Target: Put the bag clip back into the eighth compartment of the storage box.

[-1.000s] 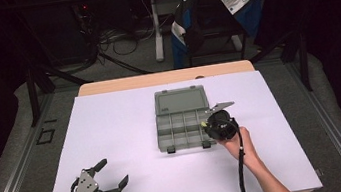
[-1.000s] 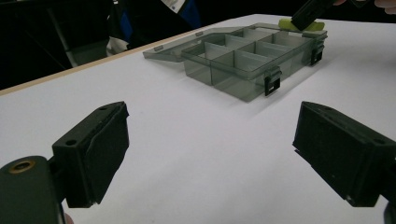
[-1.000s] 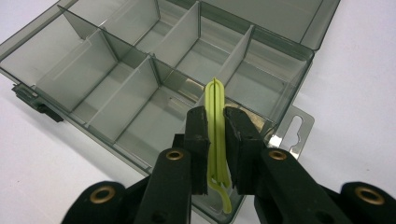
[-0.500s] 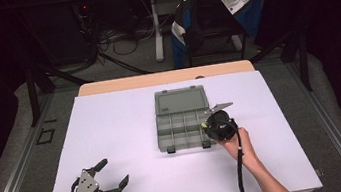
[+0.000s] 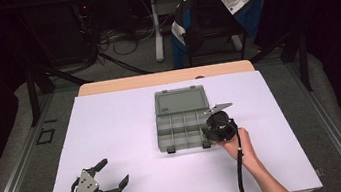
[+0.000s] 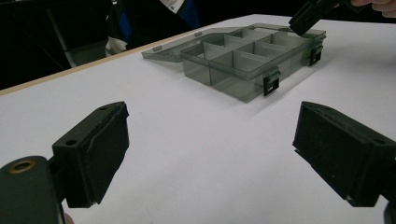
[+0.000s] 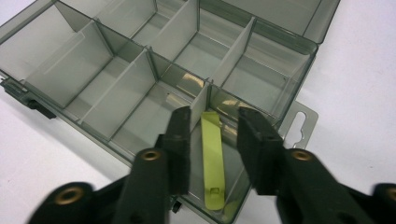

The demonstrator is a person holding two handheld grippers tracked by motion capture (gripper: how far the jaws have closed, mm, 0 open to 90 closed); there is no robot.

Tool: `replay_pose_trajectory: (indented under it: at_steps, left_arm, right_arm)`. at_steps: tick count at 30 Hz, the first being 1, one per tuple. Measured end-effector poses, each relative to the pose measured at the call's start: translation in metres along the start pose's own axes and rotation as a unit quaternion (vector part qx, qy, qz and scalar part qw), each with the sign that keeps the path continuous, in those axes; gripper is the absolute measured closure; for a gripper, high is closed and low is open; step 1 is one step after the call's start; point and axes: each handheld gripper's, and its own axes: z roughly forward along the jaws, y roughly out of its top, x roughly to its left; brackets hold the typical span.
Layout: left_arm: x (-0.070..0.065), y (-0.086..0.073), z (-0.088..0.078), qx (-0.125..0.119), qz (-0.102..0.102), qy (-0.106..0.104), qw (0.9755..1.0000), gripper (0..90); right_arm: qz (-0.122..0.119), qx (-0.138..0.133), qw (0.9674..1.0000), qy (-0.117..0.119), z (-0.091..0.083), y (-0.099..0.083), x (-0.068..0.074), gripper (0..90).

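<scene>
A smoky-grey clear organizer box (image 5: pixel 181 100) lies open in the middle of the white table, its lid folded back. My right gripper (image 5: pixel 209 133) is at the box's front right corner. Seen along its jaws, the right gripper (image 7: pixel 214 125) is open over a front compartment of the box (image 7: pixel 116 70). A yellow-green plastic strip (image 7: pixel 212 163) lies flat in that compartment between the jaws, touching neither. My left gripper (image 5: pixel 113 172) rests near the table's front left edge, open and holding nothing. In the left gripper view the left gripper (image 6: pixel 210 154) faces the box (image 6: pixel 243 56).
The box's other compartments look bare. Two black latches (image 6: pixel 271 84) stick out of its front wall. White table surface (image 5: pixel 112 129) stretches between the left gripper and the box. Beyond the table's far edge stands a chair with a blue bag (image 5: pixel 212 14).
</scene>
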Motion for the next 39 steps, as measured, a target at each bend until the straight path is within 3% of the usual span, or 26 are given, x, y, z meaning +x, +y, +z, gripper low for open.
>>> replay_pose_trajectory:
  at_steps: [2,10,16,28,39]
  left_arm:
    - [0.000,0.000,0.000,0.000,0.001,0.000,1.0000,10.2]
    - [0.001,0.000,-0.001,-0.001,0.000,0.002,1.0000,10.2]
    - [0.001,0.000,-0.002,-0.002,-0.001,0.003,1.0000,10.2]
    - [0.001,-0.001,-0.005,-0.001,0.000,0.006,1.0000,10.2]
    - [0.001,0.000,-0.007,-0.003,-0.001,0.009,1.0000,10.2]
  right_arm:
    - [-0.002,0.010,0.9999,0.001,-0.004,0.001,-0.001,60.2]
    - [-0.011,0.003,0.9996,0.025,-0.010,-0.002,-0.005,31.1]
    - [-0.023,-0.003,0.9990,0.037,-0.015,-0.004,-0.003,16.5]
    - [-0.047,-0.031,0.9959,0.071,-0.028,-0.014,-0.002,1.4]
    - [-0.062,-0.052,0.9937,0.078,-0.042,-0.029,-0.001,0.0]
